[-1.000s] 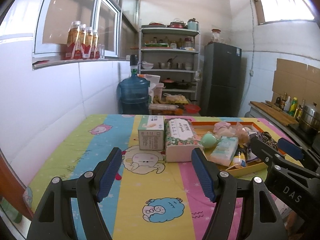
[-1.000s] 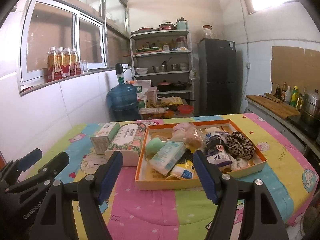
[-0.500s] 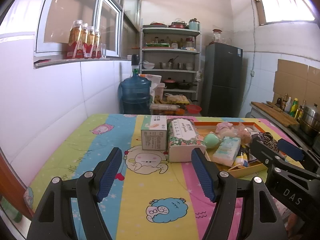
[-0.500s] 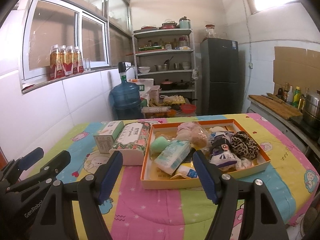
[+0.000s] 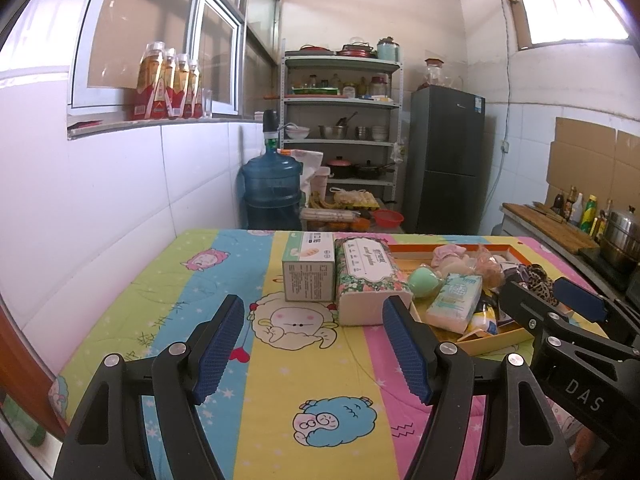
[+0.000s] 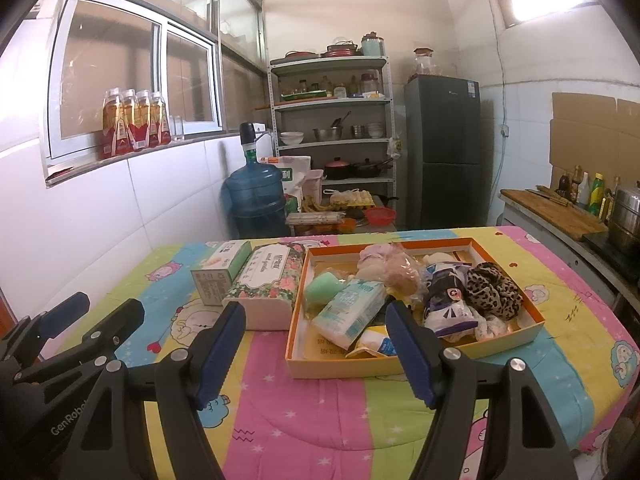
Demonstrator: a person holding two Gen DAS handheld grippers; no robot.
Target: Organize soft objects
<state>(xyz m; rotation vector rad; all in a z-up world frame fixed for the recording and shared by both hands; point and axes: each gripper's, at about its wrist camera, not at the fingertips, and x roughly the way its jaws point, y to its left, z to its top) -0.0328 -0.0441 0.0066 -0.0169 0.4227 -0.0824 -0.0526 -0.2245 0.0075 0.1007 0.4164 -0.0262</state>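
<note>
An orange tray (image 6: pixel 416 364) on the colourful blanket holds several soft things: a green sponge (image 6: pixel 323 285), a pale tissue pack (image 6: pixel 350 310), a pink bagged bundle (image 6: pixel 394 266), a dark printed pouch (image 6: pixel 450 294) and a leopard scrunchie (image 6: pixel 494 290). A floral tissue pack (image 6: pixel 269 280) and a small carton (image 6: pixel 221 270) lie left of the tray. My right gripper (image 6: pixel 314 346) is open and empty, just before the tray's near edge. My left gripper (image 5: pixel 314 346) is open and empty over the blanket, short of the carton (image 5: pixel 308 272) and floral pack (image 5: pixel 370 280).
The table (image 5: pixel 328 380) stands against a white tiled wall on the left. Behind it are a blue water jug (image 5: pixel 272 190), a metal shelf (image 5: pixel 340 128) and a dark fridge (image 5: pixel 446 164). A counter with pots and bottles (image 6: pixel 592 208) runs along the right.
Both grippers have drawn back slightly from the table and drifted a little, so the tray and boxes sit marginally farther off. Both stay open and empty.
</note>
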